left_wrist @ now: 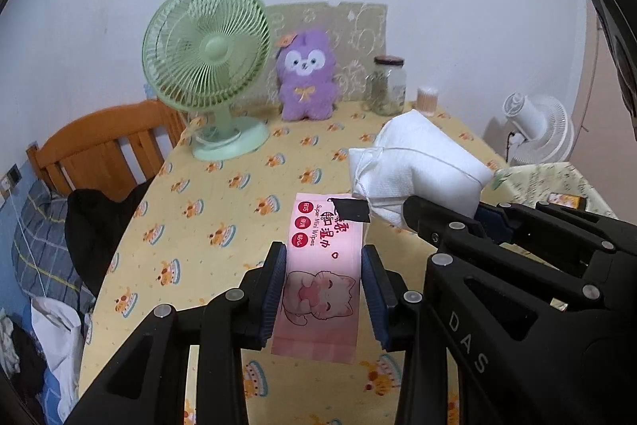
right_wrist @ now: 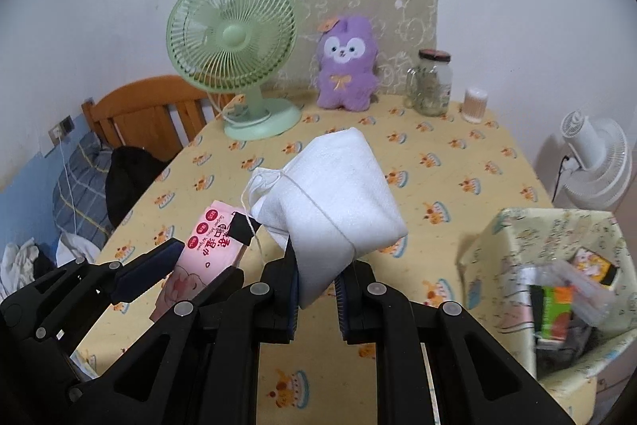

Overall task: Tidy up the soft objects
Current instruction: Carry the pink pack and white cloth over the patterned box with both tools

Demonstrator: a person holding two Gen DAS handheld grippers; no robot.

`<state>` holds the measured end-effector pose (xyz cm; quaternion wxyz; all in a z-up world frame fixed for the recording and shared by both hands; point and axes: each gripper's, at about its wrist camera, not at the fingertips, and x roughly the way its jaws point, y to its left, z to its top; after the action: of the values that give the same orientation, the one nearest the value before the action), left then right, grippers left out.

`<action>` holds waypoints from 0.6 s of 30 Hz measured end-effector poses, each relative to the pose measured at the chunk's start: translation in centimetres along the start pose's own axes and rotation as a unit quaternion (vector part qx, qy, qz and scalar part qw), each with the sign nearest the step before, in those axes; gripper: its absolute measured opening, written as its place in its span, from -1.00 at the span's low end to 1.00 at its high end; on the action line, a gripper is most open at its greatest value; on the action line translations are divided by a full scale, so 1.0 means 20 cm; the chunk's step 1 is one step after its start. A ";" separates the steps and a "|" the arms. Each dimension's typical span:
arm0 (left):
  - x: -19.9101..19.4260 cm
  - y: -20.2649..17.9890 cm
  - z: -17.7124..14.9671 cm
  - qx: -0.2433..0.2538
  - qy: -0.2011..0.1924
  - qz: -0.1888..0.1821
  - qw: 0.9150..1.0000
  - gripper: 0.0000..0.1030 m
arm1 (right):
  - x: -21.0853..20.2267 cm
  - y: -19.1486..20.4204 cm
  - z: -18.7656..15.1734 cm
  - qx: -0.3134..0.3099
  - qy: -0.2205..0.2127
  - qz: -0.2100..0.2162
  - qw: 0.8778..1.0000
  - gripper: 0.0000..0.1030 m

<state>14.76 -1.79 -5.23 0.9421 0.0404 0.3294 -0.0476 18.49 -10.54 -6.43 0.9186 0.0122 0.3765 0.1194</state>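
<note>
A table (right_wrist: 458, 162) under a yellow cloth printed with little cakes filled a small room, pushed against a white wall. From my remote seat I had the left gripper (left_wrist: 323, 289) clamped on a pink pack of wipes (left_wrist: 318, 277), its blue pads pressing the pack's two long sides so the printed face lay flat and readable, clear of the cloth. Just beside it the right gripper (right_wrist: 316, 295) was closed tight on the lower end of a white bundle (right_wrist: 338, 202) tied with thin string, which let the bulk stand up ahead of the fingers. Both soft items were held above the table, near each other but, as far as I could tell, not touching. A fabric-covered box (right_wrist: 513, 226), already holding assorted packets, stood open at the right edge; I judged it the likely destination. Farther back, a green desk fan (right_wrist: 233, 38), a purple plush toy (right_wrist: 346, 66), a glass jar (right_wrist: 432, 84) and a small tub of cotton swabs (right_wrist: 475, 104) lined the wall side, out of my way.
</note>
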 end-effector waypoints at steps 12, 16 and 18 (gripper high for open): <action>-0.17 -0.21 0.09 0.019 -0.041 -0.025 0.999 -0.25 | -0.29 -0.16 0.04 0.008 -0.043 -0.033 0.998 -0.66; -0.19 -0.30 0.12 0.024 -0.047 -0.033 0.998 -0.25 | -0.35 -0.25 0.04 0.017 -0.049 -0.043 0.998 -0.66; -0.20 -0.34 0.13 0.029 -0.050 -0.036 0.998 -0.25 | -0.38 -0.29 0.04 0.019 -0.053 -0.046 0.997 -0.66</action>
<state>12.49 -8.61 -1.11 0.9534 0.0535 0.2818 -0.0932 15.07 -17.96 -1.23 0.9413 0.0184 0.3299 0.0688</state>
